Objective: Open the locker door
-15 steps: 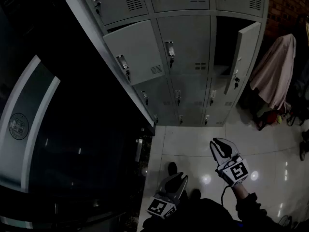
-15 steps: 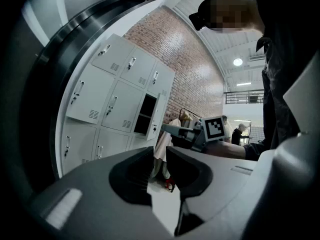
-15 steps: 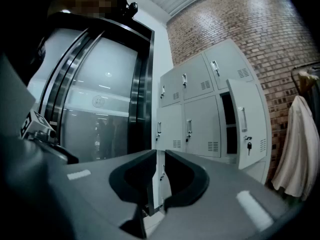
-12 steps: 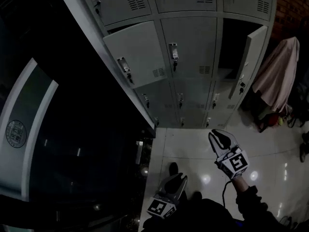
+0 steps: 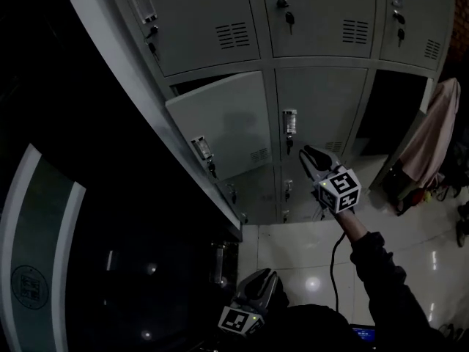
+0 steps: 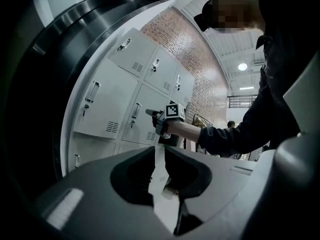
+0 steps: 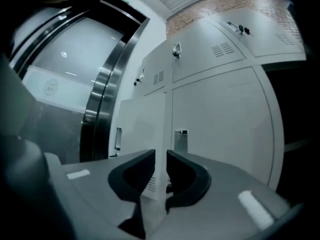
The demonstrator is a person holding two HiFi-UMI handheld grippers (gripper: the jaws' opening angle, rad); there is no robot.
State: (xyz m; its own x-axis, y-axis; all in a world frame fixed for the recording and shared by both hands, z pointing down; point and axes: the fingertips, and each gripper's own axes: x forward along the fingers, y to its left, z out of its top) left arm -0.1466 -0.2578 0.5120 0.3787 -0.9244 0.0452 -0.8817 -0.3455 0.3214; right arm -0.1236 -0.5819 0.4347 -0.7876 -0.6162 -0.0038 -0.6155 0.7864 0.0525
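Note:
A wall of grey lockers [image 5: 322,20] fills the head view. The middle door [image 5: 322,108] is closed, with its handle [image 5: 290,123] on its left edge. My right gripper [image 5: 306,155] is raised just below and right of that handle, jaws together and holding nothing. In the right gripper view the handle [image 7: 180,140] stands straight ahead, just above my right gripper [image 7: 160,159]. The door to its left [image 5: 220,127] hangs ajar. My left gripper [image 5: 265,283] stays low by my body, shut and empty, and its view looks up at the right gripper [image 6: 150,113].
A locker at the right [image 5: 396,101] stands open with a dark inside. A pink cloth [image 5: 434,134] hangs beside it, over a glossy tiled floor [image 5: 308,248]. A dark glass panel with a metal frame [image 5: 80,196] takes up the left.
My right gripper has risen from over the floor to the middle locker's handle. The head view has tilted upward. The left gripper has stayed low.

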